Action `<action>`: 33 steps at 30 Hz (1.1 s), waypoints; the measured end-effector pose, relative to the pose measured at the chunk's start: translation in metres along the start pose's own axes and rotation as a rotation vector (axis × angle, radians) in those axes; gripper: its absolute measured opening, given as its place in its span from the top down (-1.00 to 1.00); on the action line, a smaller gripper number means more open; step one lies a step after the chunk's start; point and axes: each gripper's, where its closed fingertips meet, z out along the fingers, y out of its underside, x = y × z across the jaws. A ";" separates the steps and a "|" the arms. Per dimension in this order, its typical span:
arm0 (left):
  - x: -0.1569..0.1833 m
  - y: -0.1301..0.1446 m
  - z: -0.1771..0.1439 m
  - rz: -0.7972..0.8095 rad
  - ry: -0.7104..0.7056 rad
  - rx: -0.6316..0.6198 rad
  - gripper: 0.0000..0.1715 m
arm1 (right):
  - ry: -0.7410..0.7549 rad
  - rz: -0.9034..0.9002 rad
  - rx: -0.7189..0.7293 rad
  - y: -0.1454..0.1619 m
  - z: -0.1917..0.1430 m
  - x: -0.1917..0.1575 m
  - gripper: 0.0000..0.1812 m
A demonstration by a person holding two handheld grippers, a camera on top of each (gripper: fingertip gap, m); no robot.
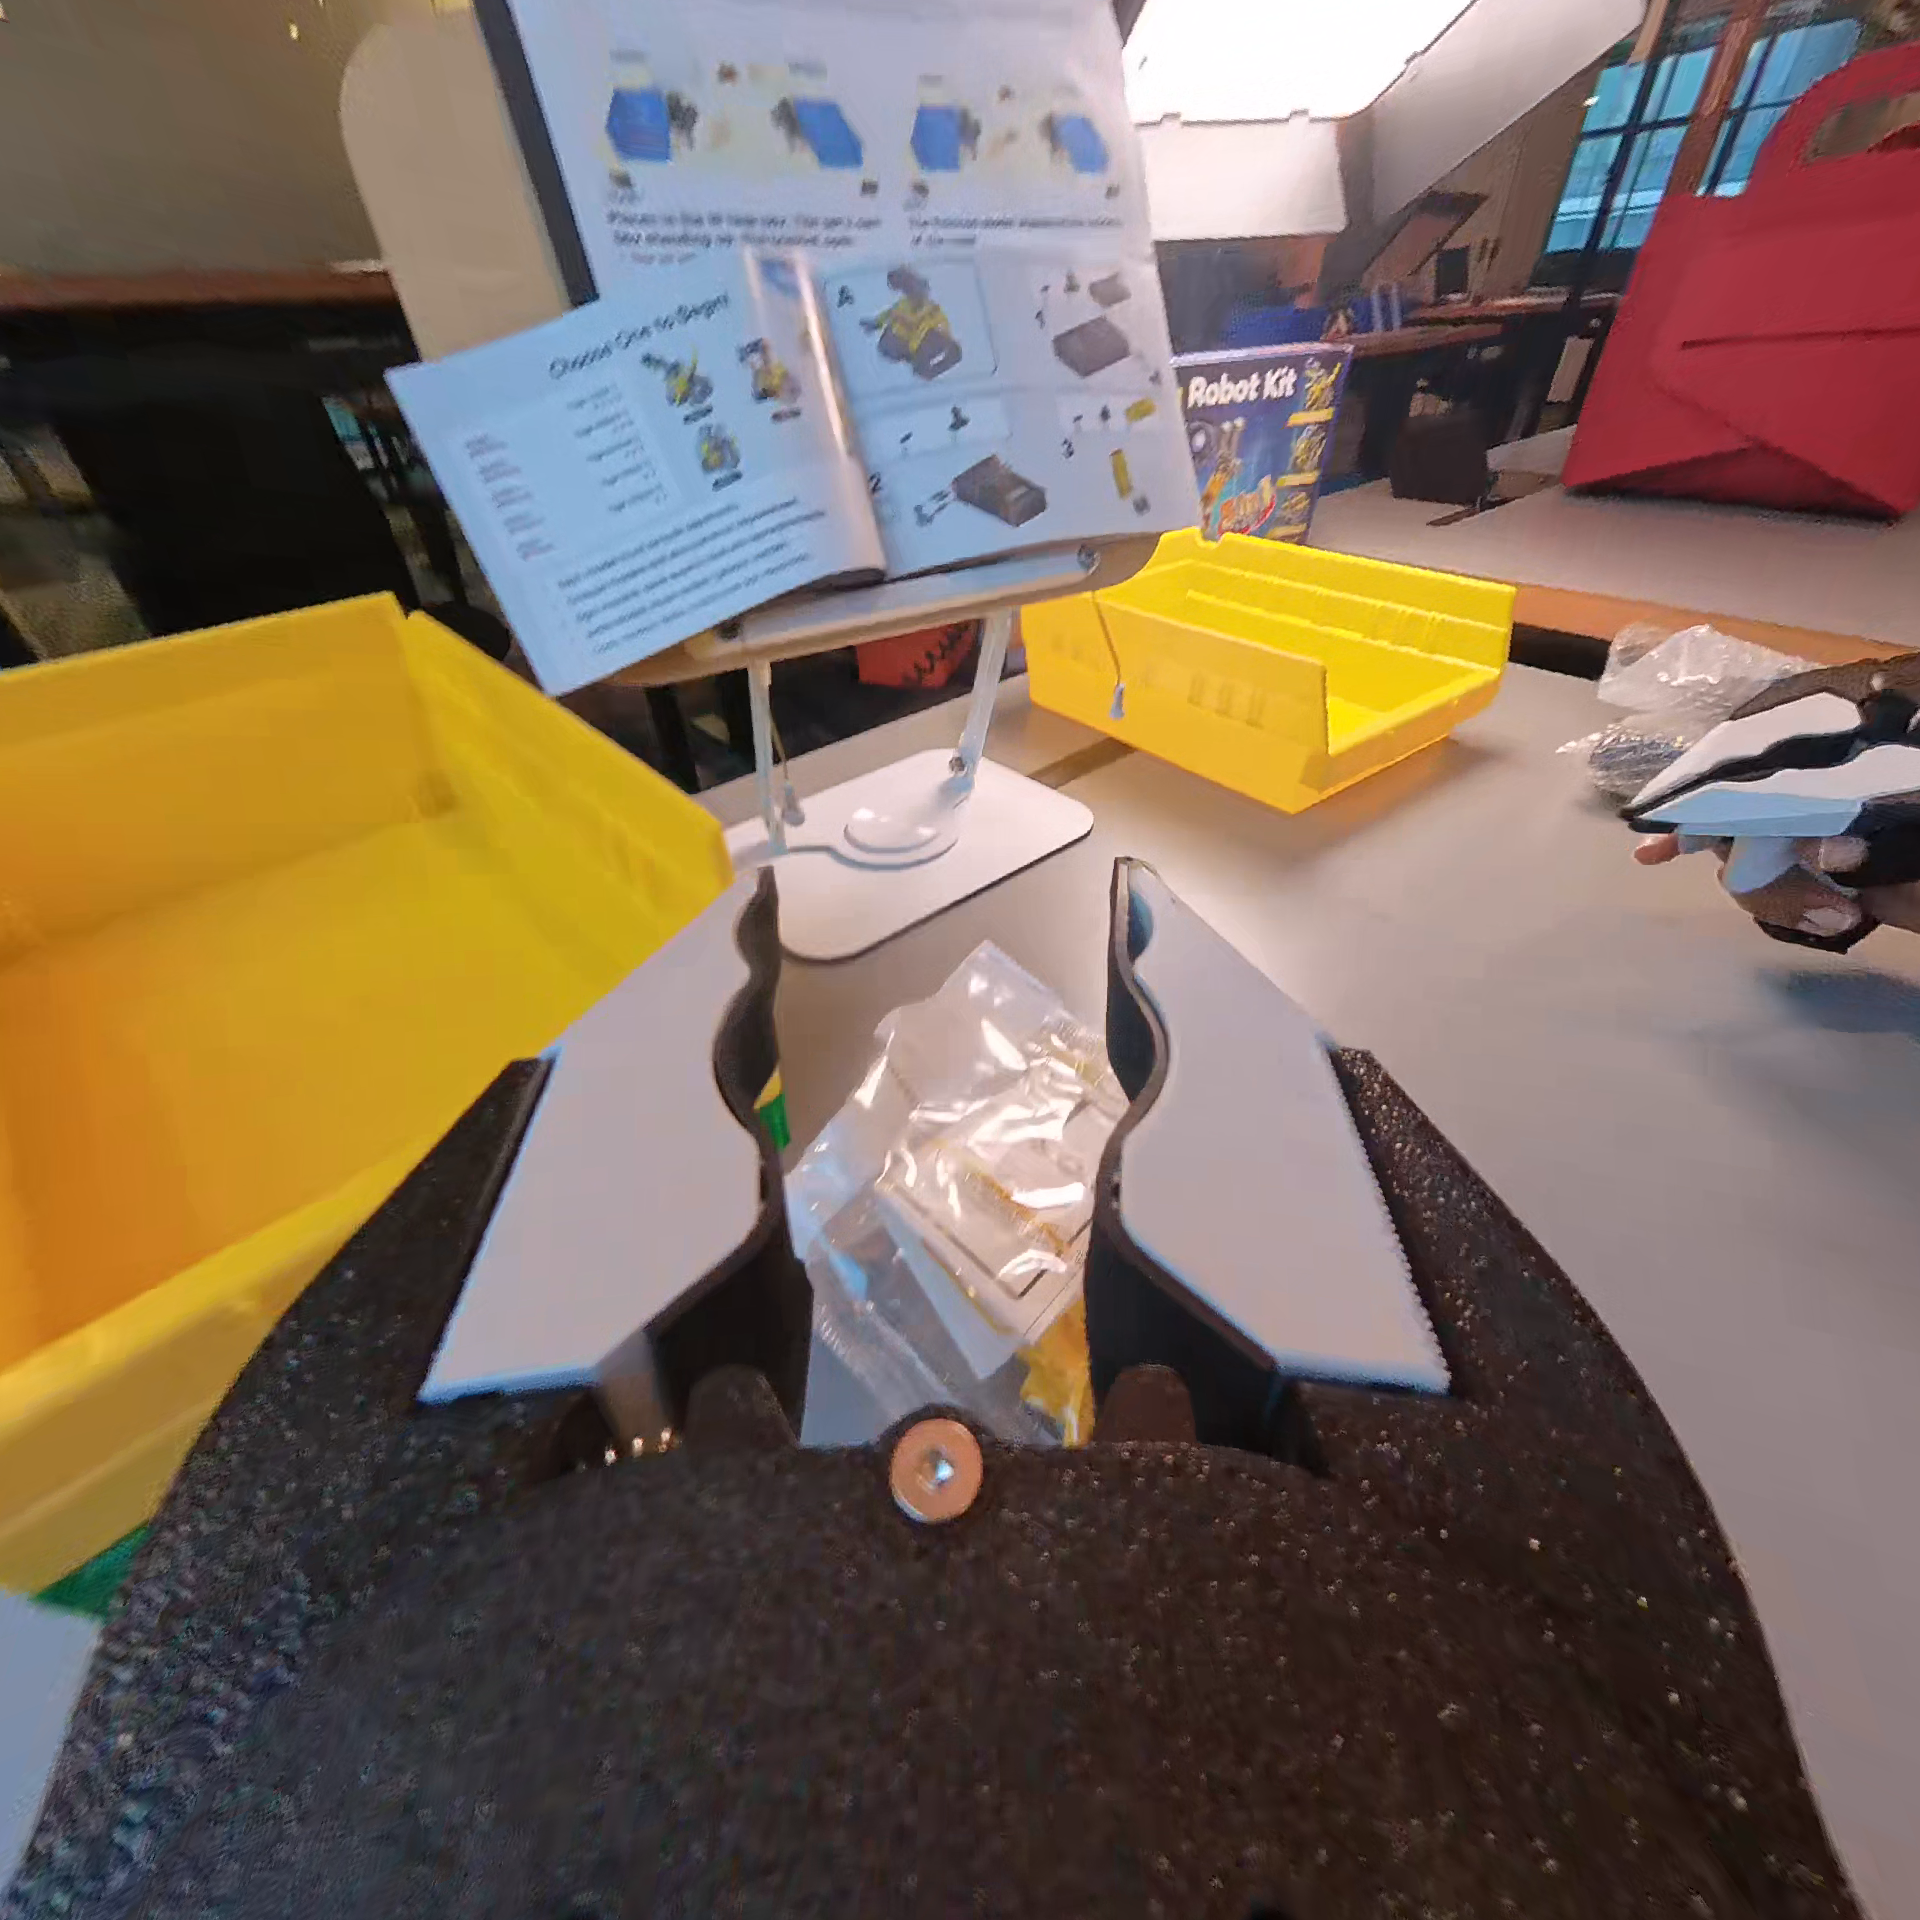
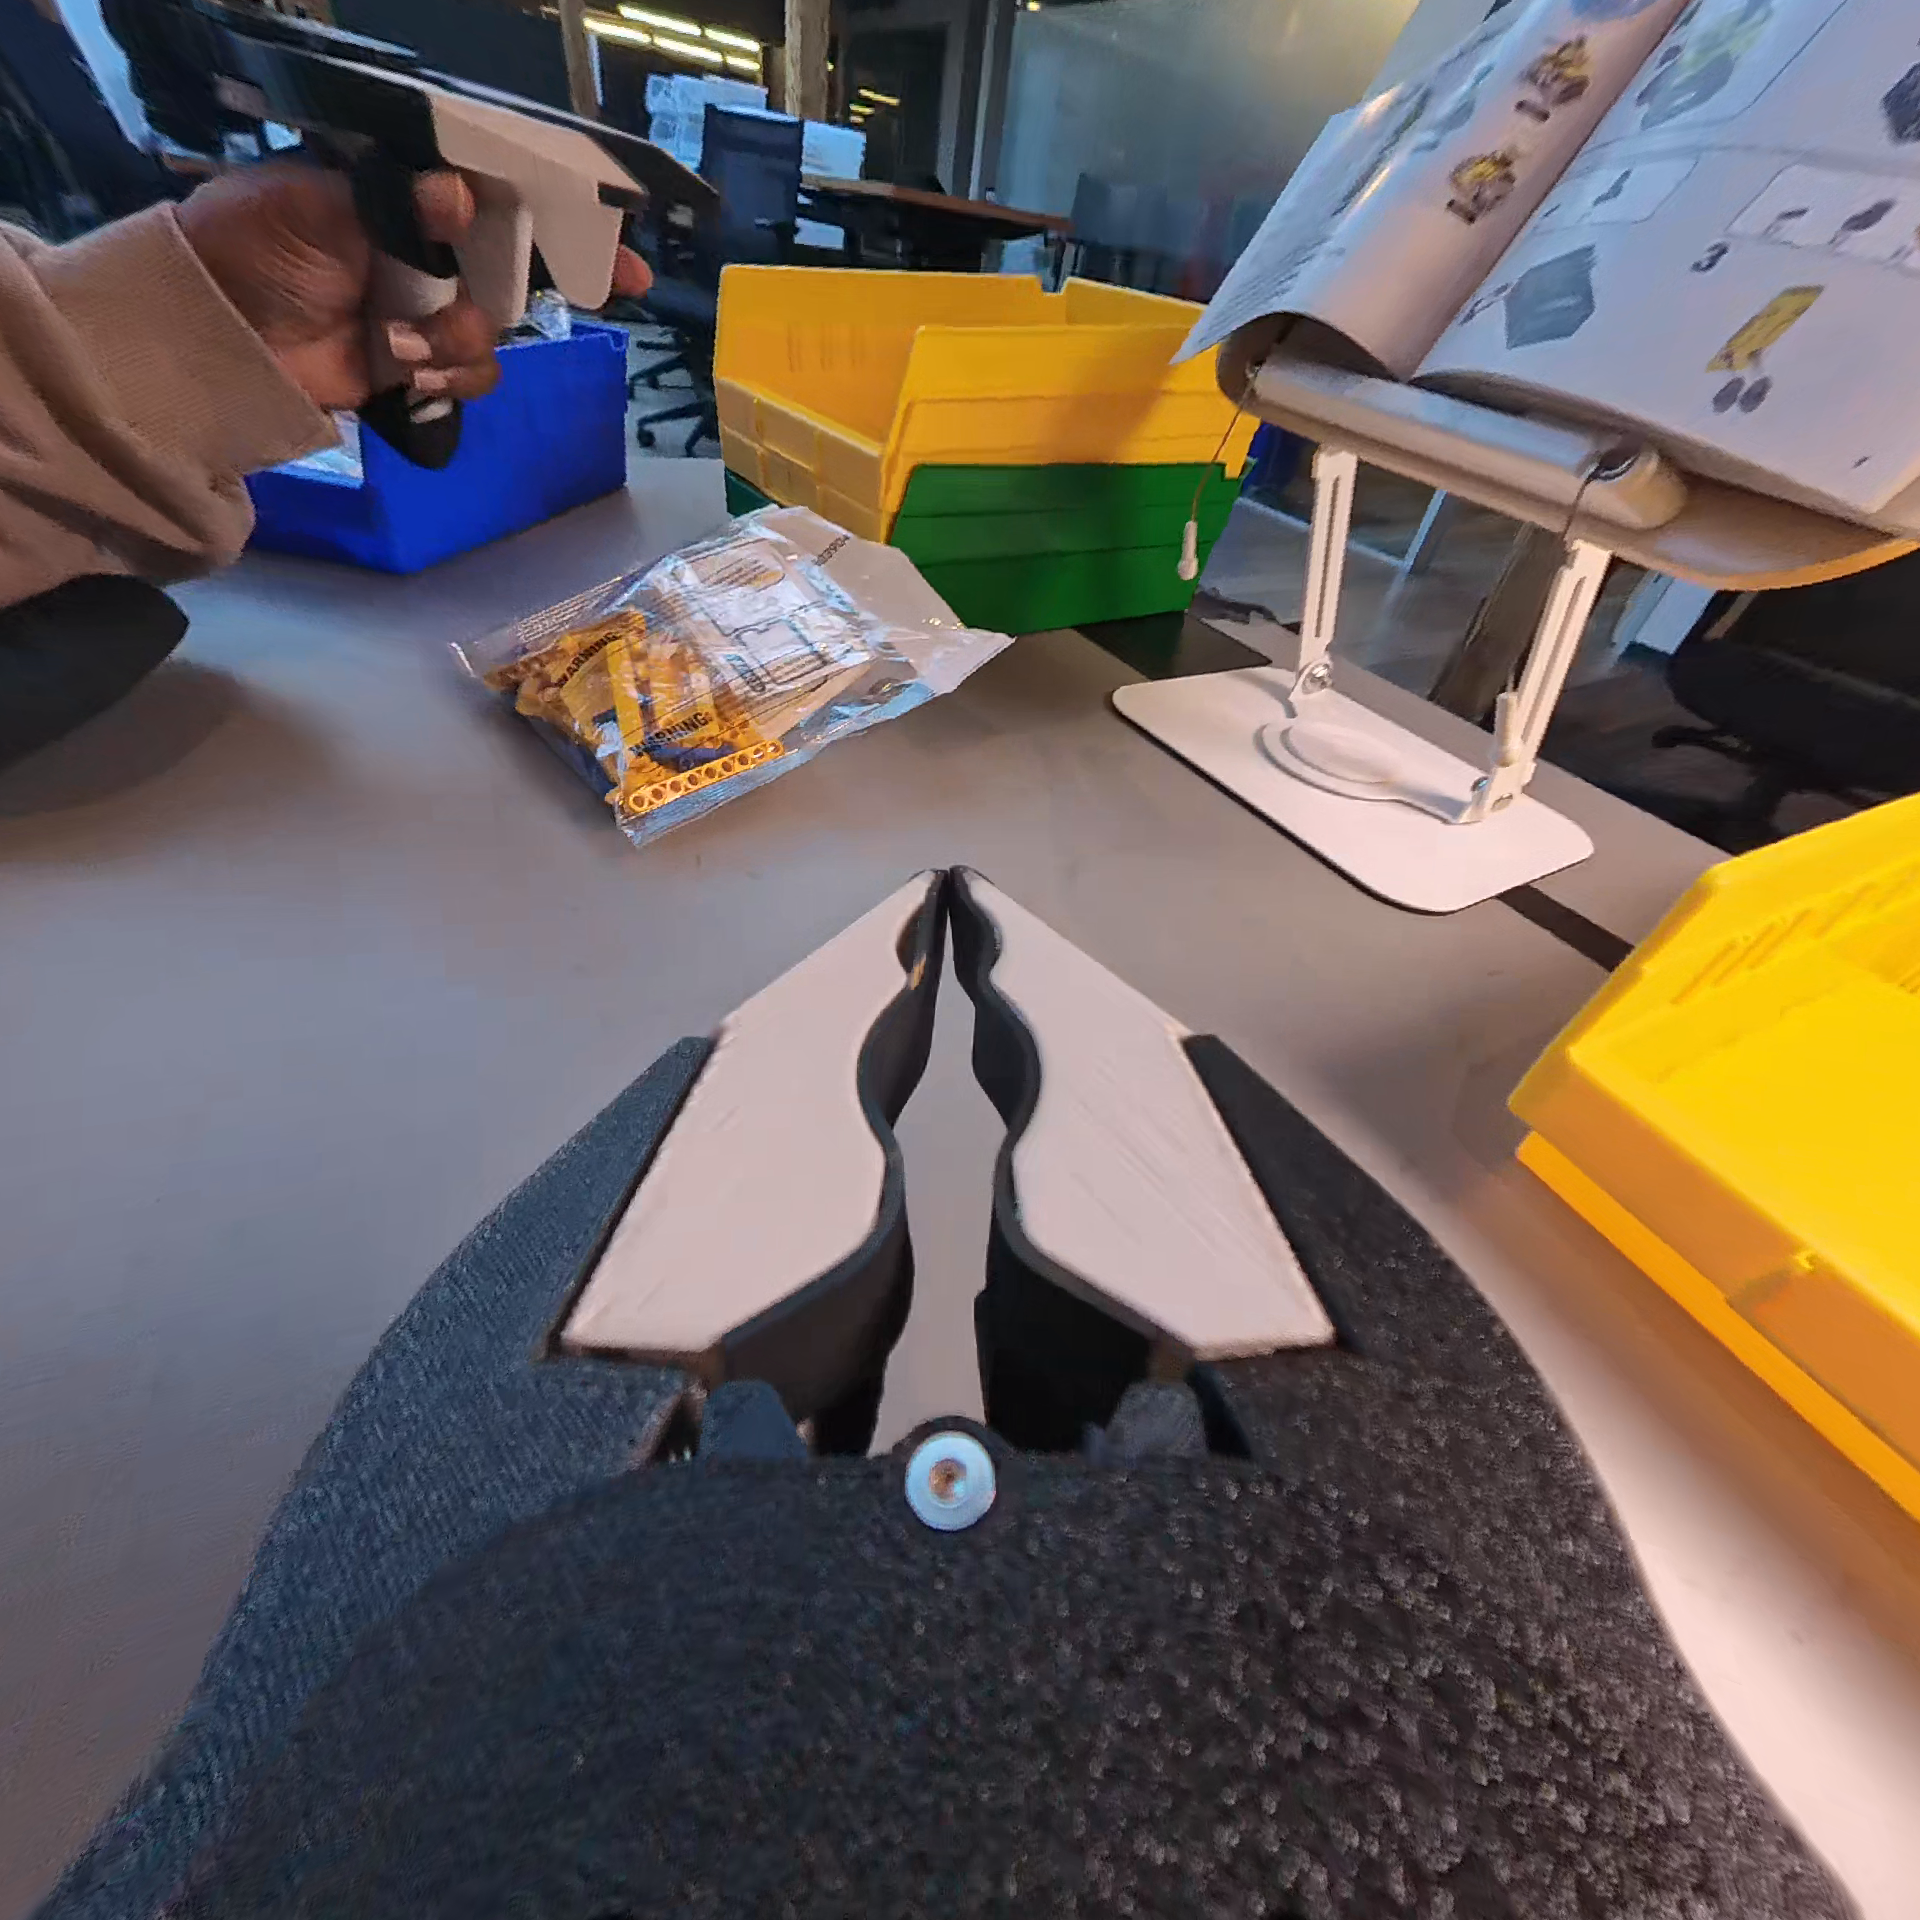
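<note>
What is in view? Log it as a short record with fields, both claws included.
left claw: open, empty, raised above the clear bag
clear bag: yellow parts inside, lying on the grey table, apart from both claws
right claw: shut, empty, over bare table
bins: yellow bin nested in green bin behind the bag; blue bin farther left; second yellow bin at right
stand: white stand holding an open booklet

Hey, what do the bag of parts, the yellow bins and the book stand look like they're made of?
Bag of parts: thin clear plastic film, glossy and crinkled. Yellow bin: rigid moulded plastic, smooth with a slight sheen. Book stand: probably white-painted metal; flat thin base, slim struts.
</note>
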 end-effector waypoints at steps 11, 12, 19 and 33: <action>0.052 0.037 0.056 0.051 0.088 0.020 0.76 | 0.312 -0.219 -0.348 0.025 -0.013 0.109 0.21; 0.052 0.042 0.058 0.042 0.092 0.008 0.74 | 0.294 -0.252 -0.455 0.033 -0.016 0.127 0.18; 0.056 0.057 0.059 0.119 0.072 -0.037 0.67 | 0.030 -0.413 -1.127 0.117 -0.040 0.222 0.40; 0.262 0.079 0.058 0.535 0.621 -0.316 0.41 | -0.247 -0.338 -0.590 -0.001 -0.011 -0.080 0.64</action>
